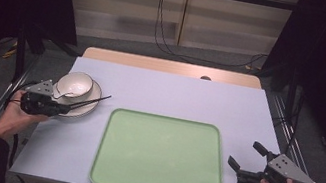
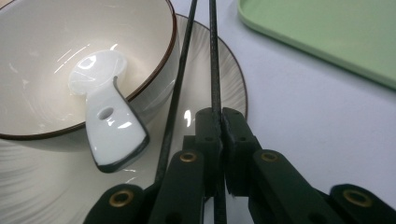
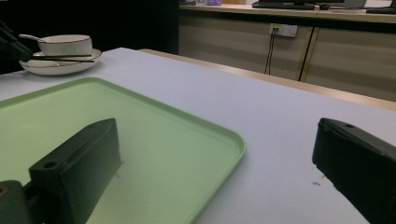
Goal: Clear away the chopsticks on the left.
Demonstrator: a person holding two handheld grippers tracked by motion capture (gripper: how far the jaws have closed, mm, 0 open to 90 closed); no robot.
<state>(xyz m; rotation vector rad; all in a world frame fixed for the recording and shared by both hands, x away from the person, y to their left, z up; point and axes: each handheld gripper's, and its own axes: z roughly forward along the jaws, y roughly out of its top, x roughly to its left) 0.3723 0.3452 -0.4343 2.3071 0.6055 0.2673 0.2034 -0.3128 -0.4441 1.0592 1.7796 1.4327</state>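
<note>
The left gripper point(image 2: 219, 135) has its jaws pinched tight on one of two black chopsticks point(image 2: 214, 70) that lie across the plate point(image 1: 90, 104) near the table's point(image 1: 171, 93) left edge. The right gripper point(image 1: 246, 162) hangs wide apart at the right edge, beside the green tray point(image 1: 162, 156); on the plate sits a bowl point(image 1: 76, 84) with a white spoon point(image 2: 107, 112) inside

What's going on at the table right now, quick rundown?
Left tongs shut on one chopstick, second chopstick alongside over plate. Right tongs open beside green tray.
</note>
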